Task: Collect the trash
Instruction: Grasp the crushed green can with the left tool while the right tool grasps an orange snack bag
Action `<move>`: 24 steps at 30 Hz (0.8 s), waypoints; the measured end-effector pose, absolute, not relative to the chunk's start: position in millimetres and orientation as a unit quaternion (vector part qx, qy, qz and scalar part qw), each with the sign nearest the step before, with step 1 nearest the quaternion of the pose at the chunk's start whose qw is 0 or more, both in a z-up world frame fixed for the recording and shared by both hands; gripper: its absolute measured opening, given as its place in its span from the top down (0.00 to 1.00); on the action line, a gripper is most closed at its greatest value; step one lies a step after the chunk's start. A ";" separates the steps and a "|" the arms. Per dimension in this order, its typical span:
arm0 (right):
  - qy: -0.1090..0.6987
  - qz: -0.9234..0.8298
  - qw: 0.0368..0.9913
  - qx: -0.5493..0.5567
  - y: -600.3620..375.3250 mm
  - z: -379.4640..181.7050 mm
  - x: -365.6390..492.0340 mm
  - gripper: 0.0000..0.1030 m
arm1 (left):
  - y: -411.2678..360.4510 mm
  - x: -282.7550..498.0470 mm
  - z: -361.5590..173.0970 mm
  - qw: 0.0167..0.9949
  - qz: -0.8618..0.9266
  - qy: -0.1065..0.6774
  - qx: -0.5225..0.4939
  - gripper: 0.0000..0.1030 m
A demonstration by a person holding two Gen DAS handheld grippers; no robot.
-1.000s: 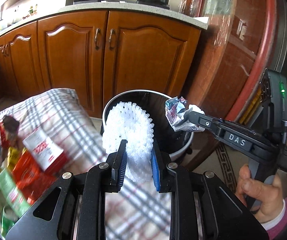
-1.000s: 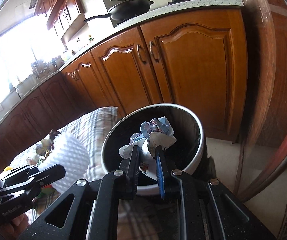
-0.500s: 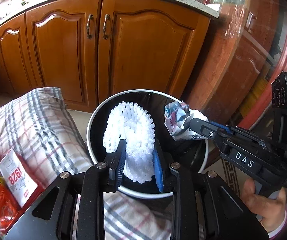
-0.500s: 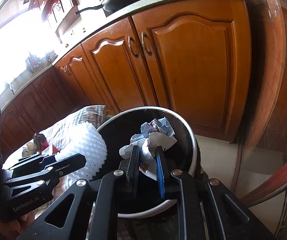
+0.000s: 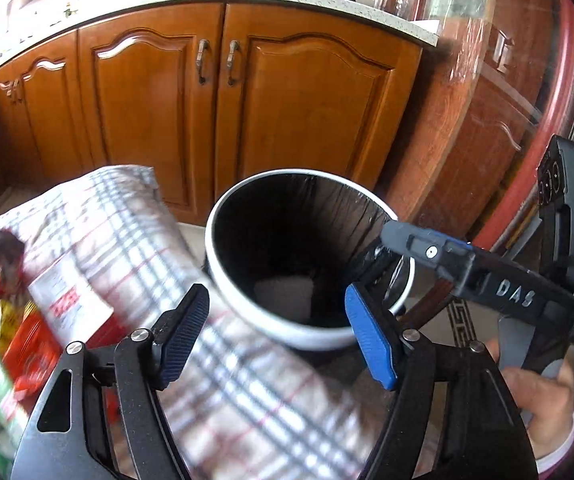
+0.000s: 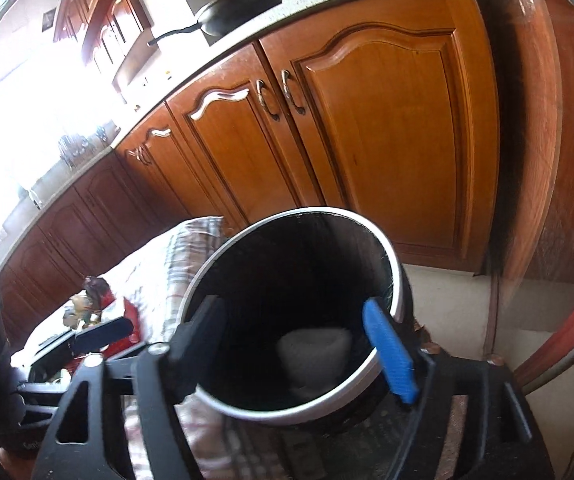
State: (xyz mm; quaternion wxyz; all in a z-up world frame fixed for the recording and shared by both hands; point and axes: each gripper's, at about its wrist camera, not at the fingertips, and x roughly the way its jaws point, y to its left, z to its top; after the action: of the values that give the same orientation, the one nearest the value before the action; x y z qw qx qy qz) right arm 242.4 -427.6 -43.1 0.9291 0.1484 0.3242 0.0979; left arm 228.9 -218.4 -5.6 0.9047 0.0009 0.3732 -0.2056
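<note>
A round trash bin (image 5: 223,280) with a white rim and black liner stands on the floor; it also shows in the right wrist view (image 6: 397,272). The white foam net (image 5: 285,294) lies at its bottom, also seen from the right wrist (image 6: 315,350). My left gripper (image 5: 277,332) is open and empty just before the bin's near rim. My right gripper (image 6: 307,352) is open and empty over the bin mouth; it shows in the left wrist view (image 5: 419,240) at the bin's right rim. The crumpled paper is not visible.
A plaid-covered table (image 5: 135,240) to the left holds several wrappers and packets (image 5: 35,332). Wooden kitchen cabinets (image 5: 223,100) stand behind the bin. A curved red-edged wooden unit (image 5: 507,120) is on the right. A pan (image 6: 243,4) sits on the counter.
Both grippers opened. The foam net dropped from the left gripper and the crumpled paper from the right gripper into the bin. The left gripper drew back slightly.
</note>
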 end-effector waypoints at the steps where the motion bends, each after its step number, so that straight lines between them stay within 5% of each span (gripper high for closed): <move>1: 0.321 0.101 0.929 0.152 -424.5 -42.7 236.1 0.20 | -214.8 223.6 -5.8 0.906 -0.203 0.371 0.001 0.28; 24: 0.344 0.166 0.912 0.150 -325.5 -61.6 152.9 0.18 | -70.1 109.9 -16.8 0.920 -0.110 0.370 -0.070 0.27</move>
State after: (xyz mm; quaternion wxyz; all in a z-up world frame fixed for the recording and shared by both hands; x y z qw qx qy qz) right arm 152.9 -325.5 -61.6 0.9118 0.1503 0.3444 0.1658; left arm 109.9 -70.1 -16.8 0.9199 -0.0697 0.3697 -0.1103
